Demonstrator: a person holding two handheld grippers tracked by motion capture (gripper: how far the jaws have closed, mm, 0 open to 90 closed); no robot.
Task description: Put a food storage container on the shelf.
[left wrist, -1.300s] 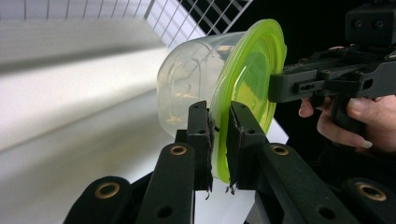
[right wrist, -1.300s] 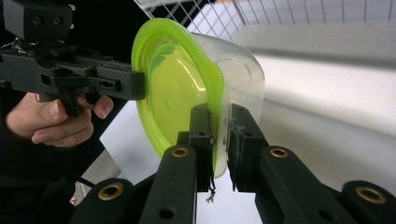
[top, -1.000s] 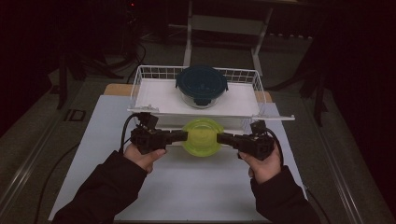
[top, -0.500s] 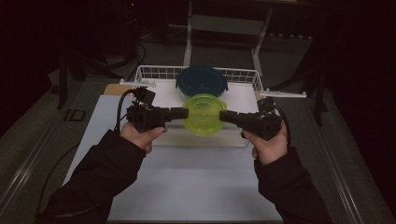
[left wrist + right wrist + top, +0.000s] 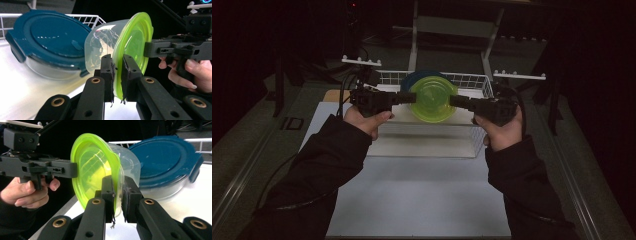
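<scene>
Both tongs clamp opposite rims of a green-lidded clear container (image 5: 432, 98), left tongs (image 5: 411, 98) and right tongs (image 5: 454, 101) holding it tilted above the wire basket (image 5: 472, 80), beside a blue-lidded container (image 5: 47, 40).

The table (image 5: 422, 200) is seen from above and behind the person in the high view, which faces forward and down; both forearms enter from the bottom edge. The left gripper view is taken very close, along its own jaws, across to the right hand (image 5: 192, 72) on the far side. The right gripper view is taken equally close in the opposite direction, towards the left hand (image 5: 27, 192). The green-lidded container (image 5: 432, 97) (image 5: 125, 47) (image 5: 97, 167) and the blue-lidded container (image 5: 412, 80) (image 5: 47, 37) (image 5: 165, 157) are shared by all three views.
</scene>
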